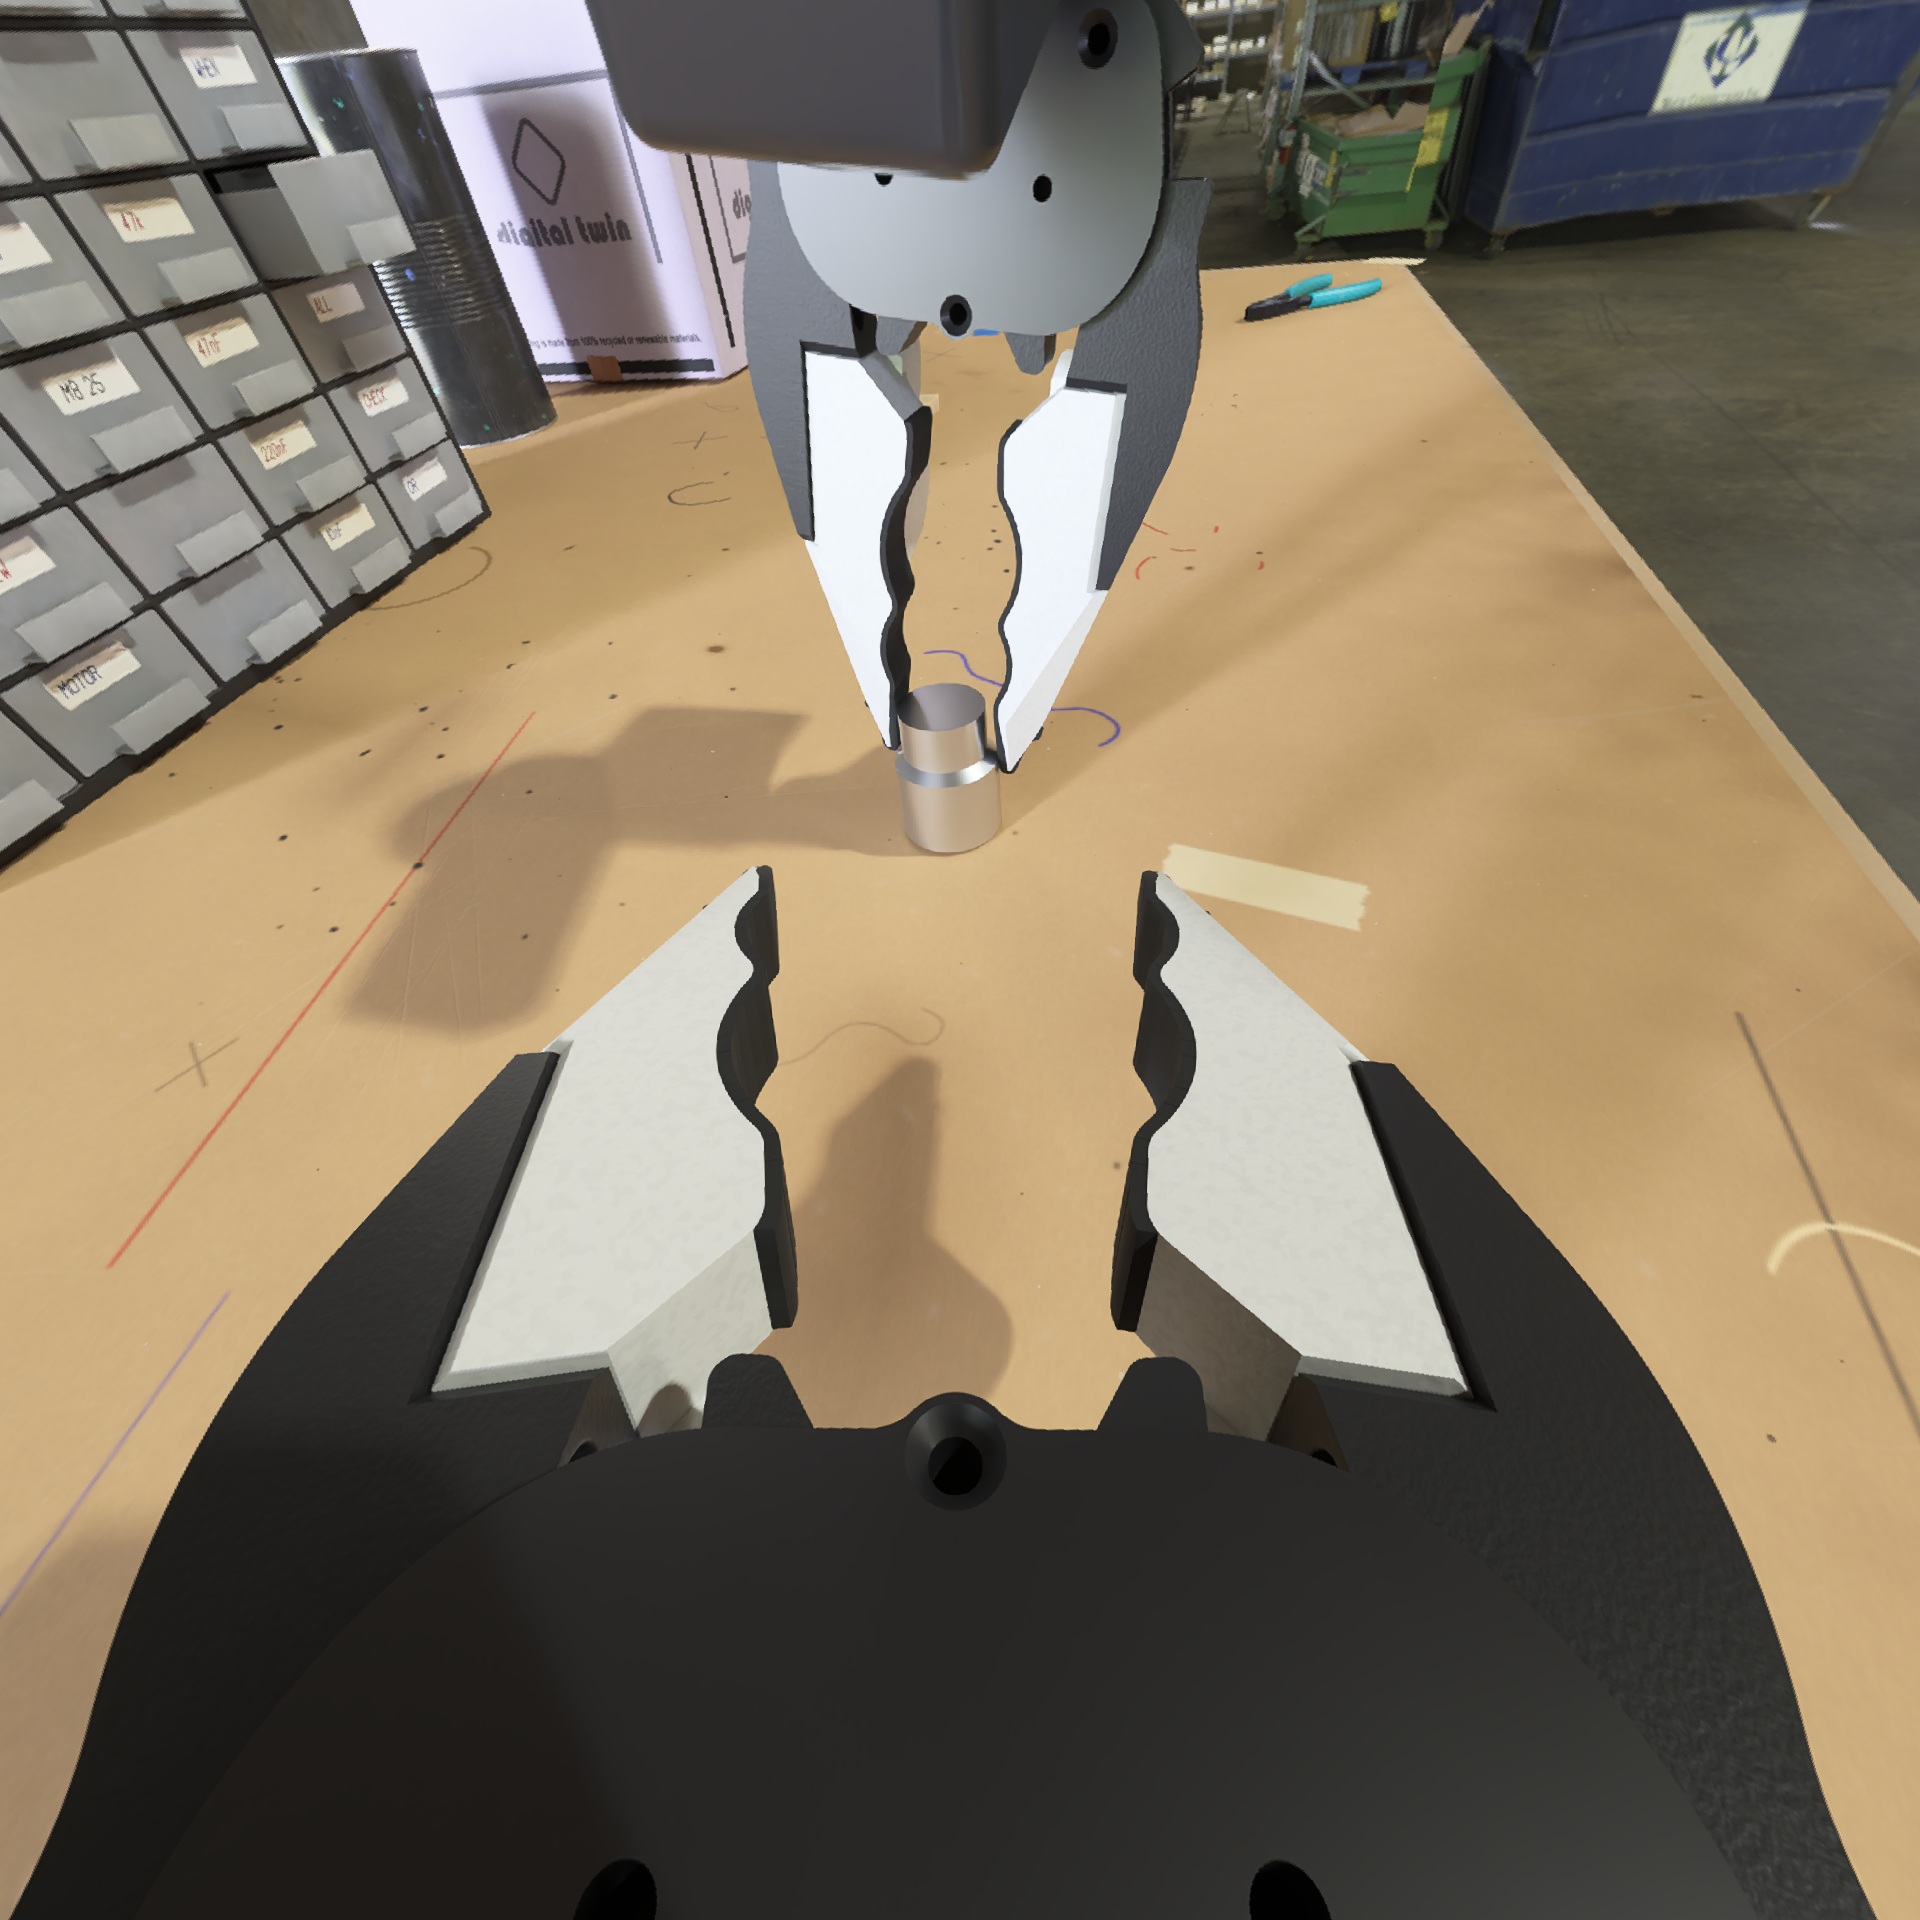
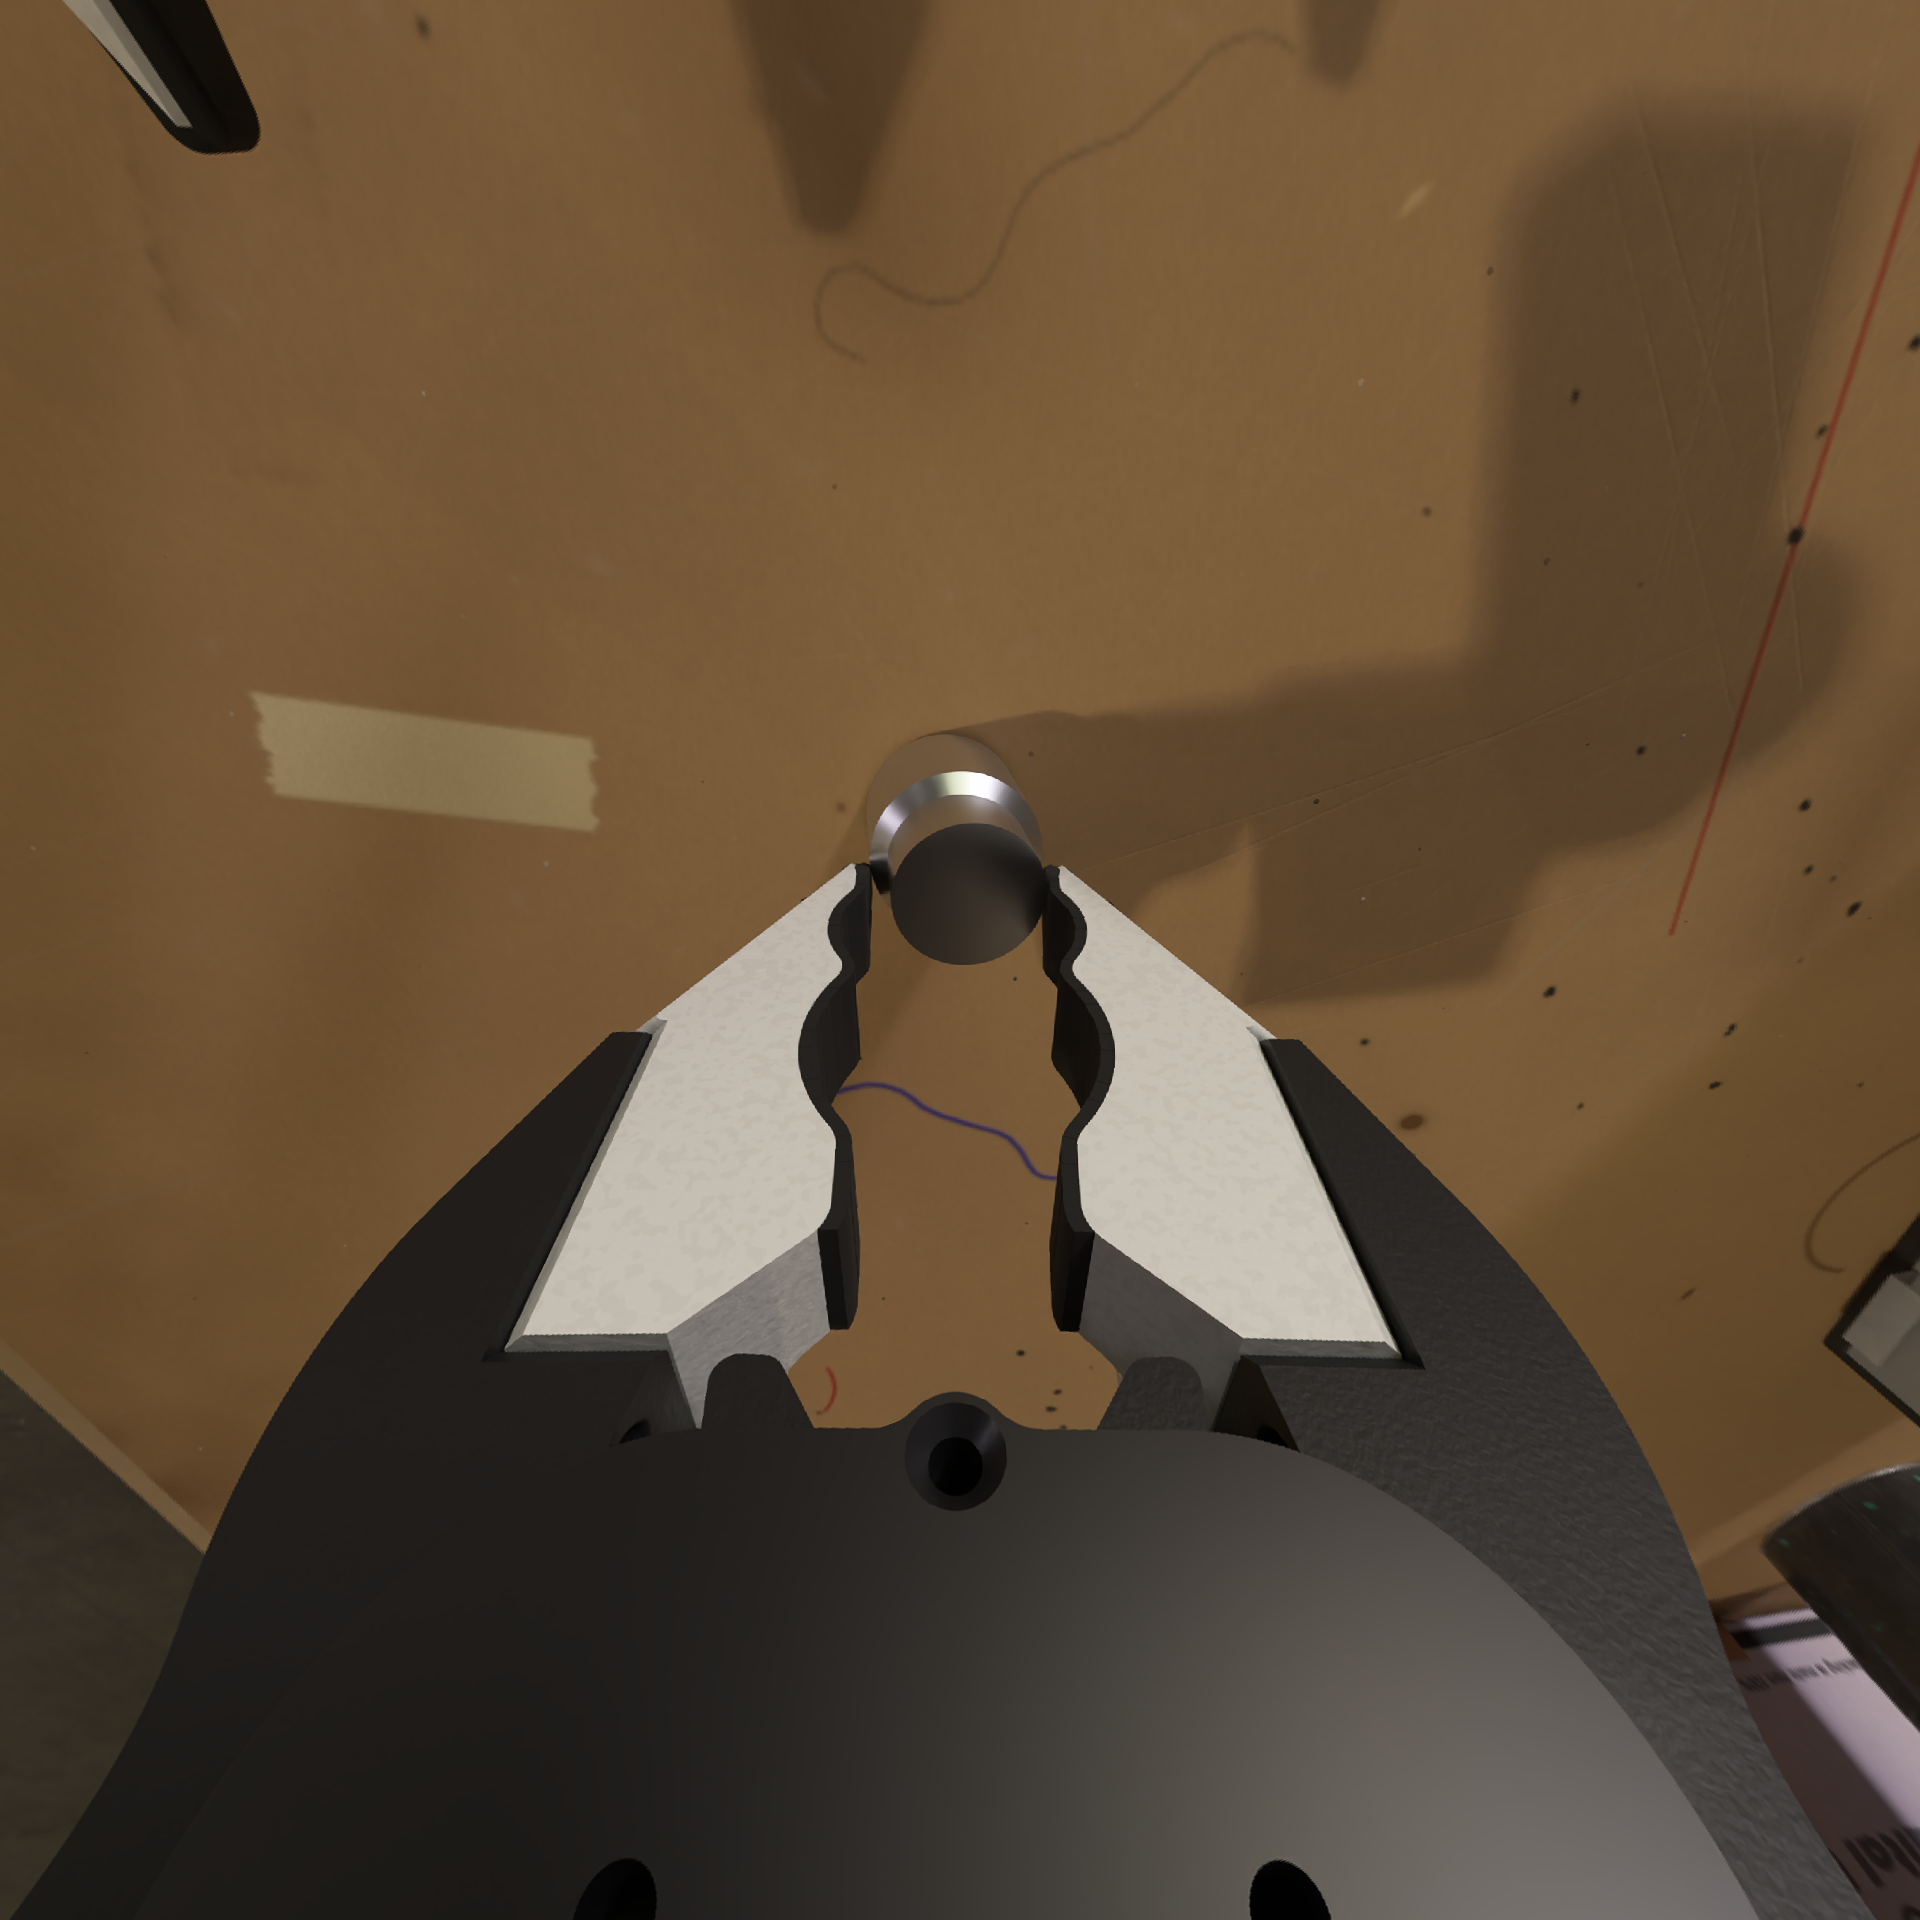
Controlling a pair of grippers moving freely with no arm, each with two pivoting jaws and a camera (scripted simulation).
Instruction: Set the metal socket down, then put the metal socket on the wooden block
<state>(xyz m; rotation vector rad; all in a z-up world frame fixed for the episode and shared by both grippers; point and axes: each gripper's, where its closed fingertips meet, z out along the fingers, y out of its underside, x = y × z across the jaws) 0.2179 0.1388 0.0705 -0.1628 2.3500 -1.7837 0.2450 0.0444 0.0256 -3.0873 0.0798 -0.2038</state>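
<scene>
Right tool pinches metal socket upright on worktop; left tool open, empty. Release straight, retreat vertically, avoid tipping it. Wooden block unseen.

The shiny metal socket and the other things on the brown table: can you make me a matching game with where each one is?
Things:
1. shiny silver metal socket
2. strip of pale masking tape
3. teal-handled pliers
4. grey drawer cabinet

Places:
A. far right corner of the brown table
B. flat on the table beside the socket
C. along the table's left side
D. upright, its top between the fingertips of the right gripper

Pairs: 1-D, 2-B, 3-A, 4-C
</scene>
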